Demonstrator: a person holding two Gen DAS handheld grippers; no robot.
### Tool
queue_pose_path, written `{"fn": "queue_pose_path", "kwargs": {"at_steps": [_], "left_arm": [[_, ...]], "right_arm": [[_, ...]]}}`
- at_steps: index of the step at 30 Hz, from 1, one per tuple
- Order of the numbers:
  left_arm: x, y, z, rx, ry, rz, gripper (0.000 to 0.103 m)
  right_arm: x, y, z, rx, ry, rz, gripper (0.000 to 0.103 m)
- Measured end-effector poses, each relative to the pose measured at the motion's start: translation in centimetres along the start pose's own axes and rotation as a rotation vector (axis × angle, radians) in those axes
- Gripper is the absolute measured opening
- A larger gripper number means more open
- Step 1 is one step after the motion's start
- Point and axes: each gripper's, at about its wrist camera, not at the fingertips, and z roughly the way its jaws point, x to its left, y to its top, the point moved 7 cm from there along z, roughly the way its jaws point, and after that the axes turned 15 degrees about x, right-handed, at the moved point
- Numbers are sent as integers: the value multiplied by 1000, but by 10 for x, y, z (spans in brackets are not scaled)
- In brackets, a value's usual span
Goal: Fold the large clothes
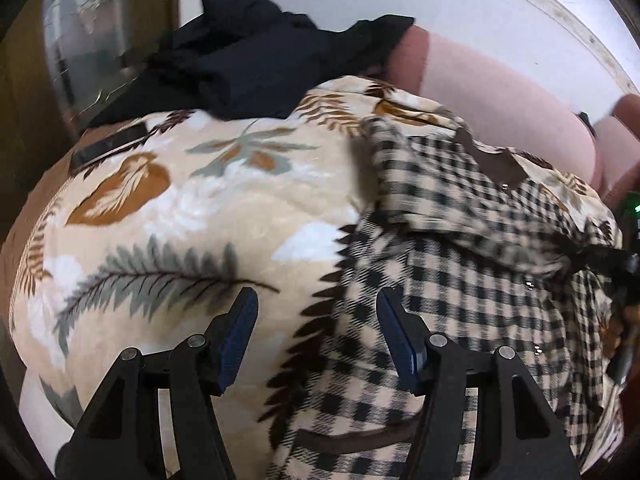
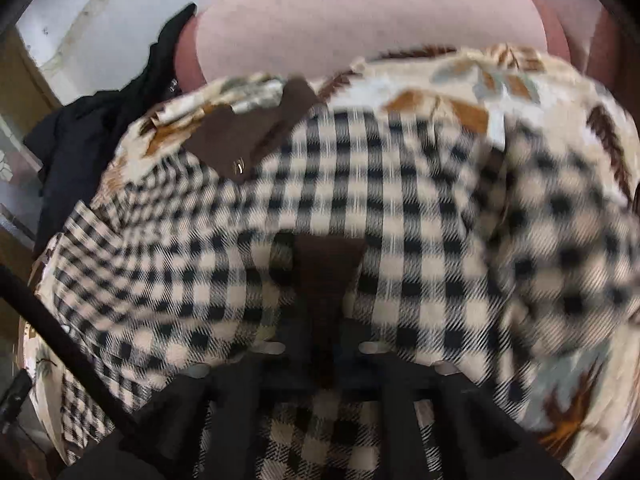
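Probably soft, light, floppy — checked shirt spread on leaf blanket. Left gripper jaws apart, empty; right gripper clamped on shirt. Best gripped at hem or seams.

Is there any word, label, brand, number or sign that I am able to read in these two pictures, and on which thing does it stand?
None: no readable text in either view.
Checked shirt: plaid pattern and brown collar only; the small shiny spot on the collar is too blurred to read.
Leaf-print blanket: printed leaves, no writing.
Black garment: plain.
Pink cushion: plain.
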Motion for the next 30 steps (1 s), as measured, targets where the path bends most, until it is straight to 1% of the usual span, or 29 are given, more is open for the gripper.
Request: {"fn": "queue_pose_path", "kwargs": {"at_steps": [3, 5, 6, 8, 10, 11, 12, 13, 15, 16, 17, 18, 20, 21, 22, 23, 24, 26, 28, 29, 30], "left_arm": [[4, -6, 15, 25, 16, -15, 61], [2, -12, 23, 55, 15, -16, 61], [2, -15, 24, 61, 13, -12, 61], [-1, -17, 25, 56, 29, -2, 61], [-1, -17, 22, 44, 39, 5, 61], [-2, -17, 20, 38, 38, 5, 61], [-3, -16, 18, 32, 37, 5, 61], [-4, -14, 17, 27, 34, 6, 61], [-7, -6, 17, 18, 23, 16, 61], [-7, -2, 18, 16, 24, 18, 61], [-7, 5, 20, 16, 18, 15, 61], [-8, 11, 22, 14, 4, 11, 61], [-11, 27, 25, 4, -50, 6, 61], [-14, 36, 28, 0, -74, 11, 61], [-16, 42, 31, -3, -87, 19, 61], [-18, 50, 37, -2, -96, 32, 61], [-20, 55, 44, 5, -93, 39, 61], [-19, 59, 60, 41, -94, 38, 61], [-16, 56, 74, 94, -130, 27, 60], [-15, 53, 81, 121, -153, 19, 49], [-13, 49, 85, 139, -163, 10, 33]], "right_arm": [[-22, 15, -3, -21, -153, 23, 8], [-29, 16, 8, 4, -224, 12, 9], [-31, 16, 8, 11, -244, 2, 11], [-28, 14, 1, -20, -296, -16, 23], [-24, 12, -20, -103, -353, -2, 55], [-19, 9, -36, -155, -367, -1, 59], [-6, 6, -51, -201, -355, -20, 64], [7, 4, -57, -219, -325, -46, 65], [45, 4, -64, -218, -217, -129, 65], [61, 3, -64, -205, -161, -165, 65], [86, 4, -61, -173, -72, -216, 65], [100, 4, -59, -151, -20, -241, 65], [142, 12, -50, -83, 102, -293, 66], [158, 11, -47, -61, 131, -308, 70], [179, 19, -40, -31, 161, -330, 76], [200, 25, -32, -9, 167, -359, 79], [216, 31, -24, 8, 153, -393, 84], [247, 42, -3, 48, 79, -463, 84], [269, 52, 17, 79, 29, -504, 84], [279, 57, 27, 96, 8, -529, 84], [289, 62, 40, 119, -12, -562, 84]]}}
